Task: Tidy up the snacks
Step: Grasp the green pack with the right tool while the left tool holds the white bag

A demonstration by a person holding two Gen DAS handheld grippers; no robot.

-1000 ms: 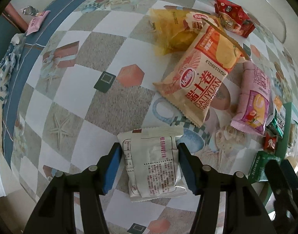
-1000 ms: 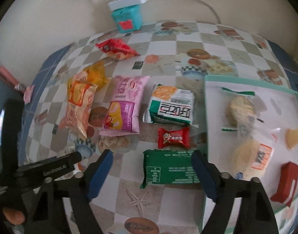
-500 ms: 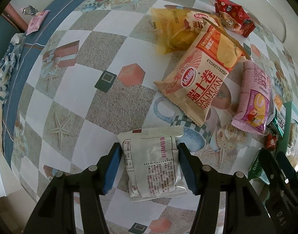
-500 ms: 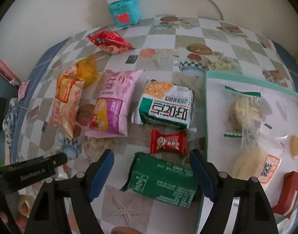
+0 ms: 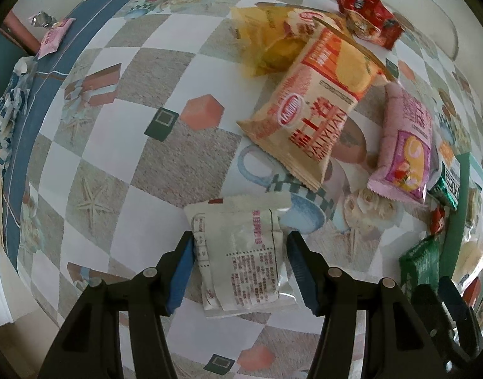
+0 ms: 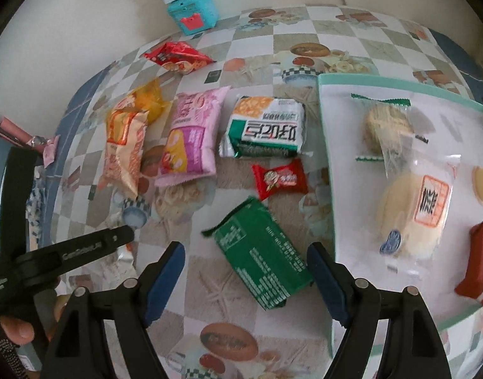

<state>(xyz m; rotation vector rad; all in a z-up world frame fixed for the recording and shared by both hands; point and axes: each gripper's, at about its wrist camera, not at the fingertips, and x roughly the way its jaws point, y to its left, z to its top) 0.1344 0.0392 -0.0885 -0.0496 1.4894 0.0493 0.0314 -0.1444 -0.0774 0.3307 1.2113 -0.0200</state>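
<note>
Several snacks are already lying on the pale mint-rimmed rectangular tray (image 6: 399,82): a round biscuit in clear wrap, a cream bun in a clear sleeve with an orange label, a red bar at the near edge and a yellowish piece at the far right. By my judgement you are partway through, with more left than done.

Going left to right in the right wrist view, these are waiting on the table: the orange-and-cream roll-cake bag (image 6: 124,148) overlapping a yellow bag, the pink pillow pouch (image 6: 190,135), the green-and-white cracker pack (image 6: 266,129), the small red candy (image 6: 280,178) and the dark green foil packet (image 6: 263,252). A red crinkled bag (image 6: 175,57) is sitting farther back.

Your left gripper (image 5: 239,262) is clamping the white printed sachet (image 5: 241,252), lifted off the cloth. Your right gripper (image 6: 246,274) is standing wide apart astride the green packet, pads not touching it.

Surface: a glossy checked oilcloth (image 5: 153,170) printed with starfish, cups and cakes, blue-bordered. Room: a cream wall behind, with a teal cube-shaped gadget (image 6: 194,9) carrying a white adapter and cable.
</note>
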